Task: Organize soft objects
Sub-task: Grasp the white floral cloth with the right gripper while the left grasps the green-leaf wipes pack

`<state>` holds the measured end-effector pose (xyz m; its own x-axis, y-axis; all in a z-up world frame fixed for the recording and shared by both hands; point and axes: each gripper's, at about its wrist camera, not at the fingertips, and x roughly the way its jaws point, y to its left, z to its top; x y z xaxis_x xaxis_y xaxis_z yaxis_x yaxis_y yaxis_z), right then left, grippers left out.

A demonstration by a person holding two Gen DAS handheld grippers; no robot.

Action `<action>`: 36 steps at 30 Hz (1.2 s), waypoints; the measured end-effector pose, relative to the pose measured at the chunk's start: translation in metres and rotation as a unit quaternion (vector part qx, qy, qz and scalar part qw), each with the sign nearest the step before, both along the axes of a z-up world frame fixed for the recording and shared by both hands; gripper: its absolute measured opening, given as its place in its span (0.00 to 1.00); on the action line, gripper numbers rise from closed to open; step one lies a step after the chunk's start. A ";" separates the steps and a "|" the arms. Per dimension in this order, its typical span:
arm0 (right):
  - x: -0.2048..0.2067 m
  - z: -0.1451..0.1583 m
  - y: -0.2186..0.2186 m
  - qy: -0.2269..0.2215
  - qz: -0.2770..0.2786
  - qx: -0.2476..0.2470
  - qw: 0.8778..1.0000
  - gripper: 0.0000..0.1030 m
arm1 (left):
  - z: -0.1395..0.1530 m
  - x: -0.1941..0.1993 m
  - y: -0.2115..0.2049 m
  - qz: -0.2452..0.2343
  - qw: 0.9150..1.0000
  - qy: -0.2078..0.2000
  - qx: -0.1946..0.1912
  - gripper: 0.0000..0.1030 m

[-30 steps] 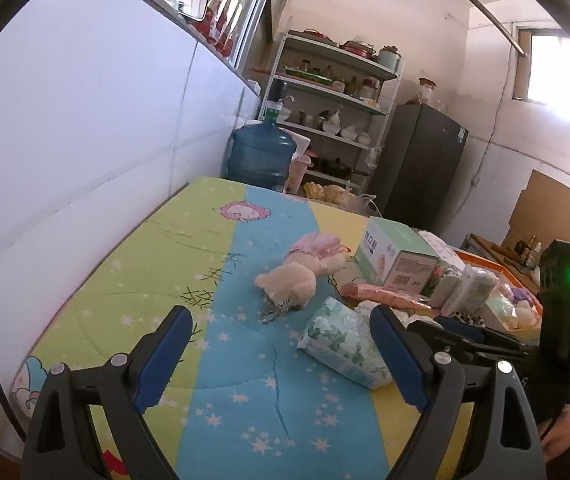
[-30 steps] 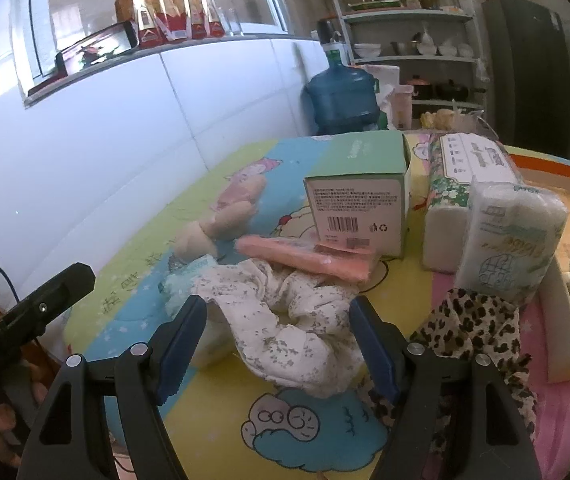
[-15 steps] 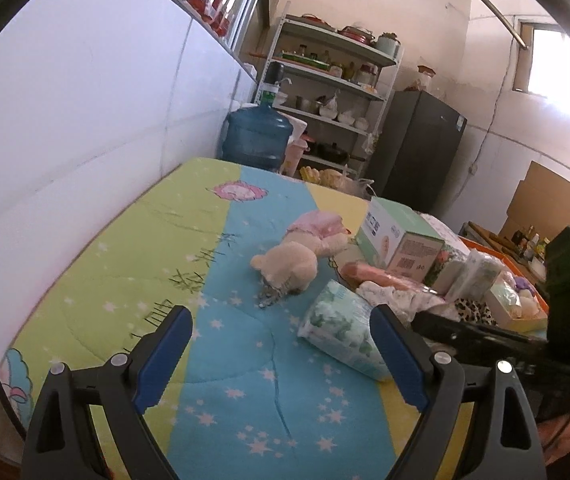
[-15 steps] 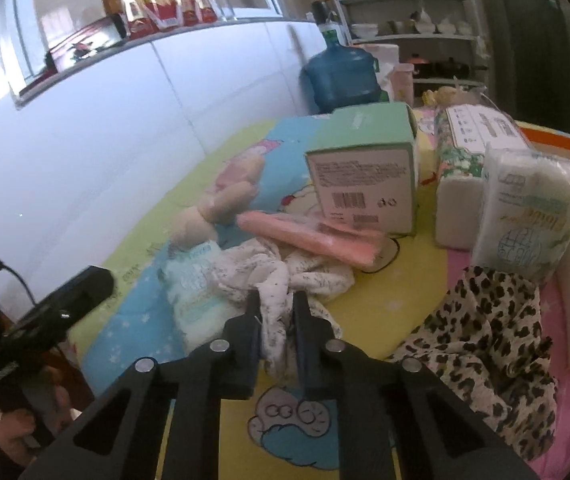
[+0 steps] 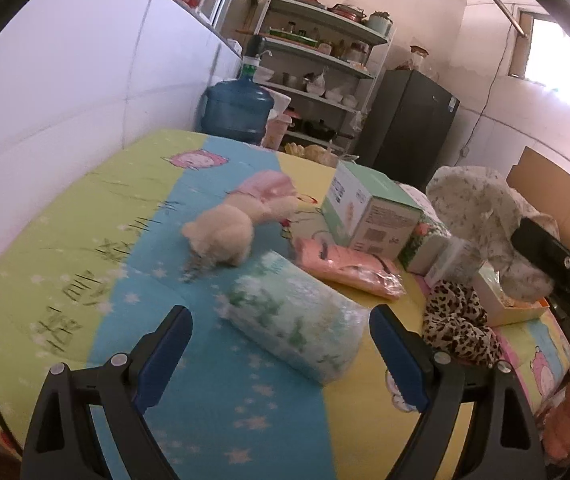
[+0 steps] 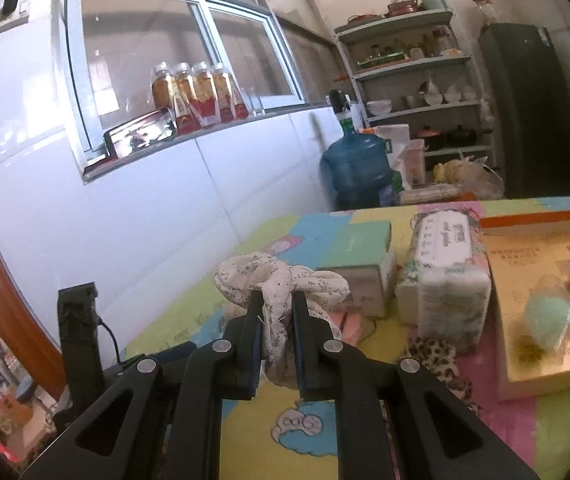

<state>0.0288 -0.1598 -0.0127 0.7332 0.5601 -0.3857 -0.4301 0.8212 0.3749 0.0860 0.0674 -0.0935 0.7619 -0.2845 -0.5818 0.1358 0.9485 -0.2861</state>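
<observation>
Daylight floods in through the window high on my left camera's right side, blown out to white glare. That view is smeared by motion: the plush toy and tissue pack look soft, perhaps partly out of focus too. My right camera is sharper, with sliding glass panes bright behind. Both fisheye pictures bend straight lines and darken at the corners; shadows stay faint.
</observation>
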 end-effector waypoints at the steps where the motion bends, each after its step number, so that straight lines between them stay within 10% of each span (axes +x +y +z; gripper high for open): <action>1: 0.000 -0.001 -0.002 0.002 0.001 0.001 1.000 0.13 | -0.001 0.002 -0.004 0.002 1.000 0.003 0.003 0.88; 14: 0.002 -0.014 -0.046 0.009 -0.005 0.034 0.999 0.14 | -0.006 0.040 -0.030 0.053 0.996 0.061 0.042 0.88; 36: 0.003 -0.024 -0.055 0.021 -0.004 0.053 0.998 0.15 | -0.003 0.043 -0.007 0.003 0.992 0.097 0.084 0.80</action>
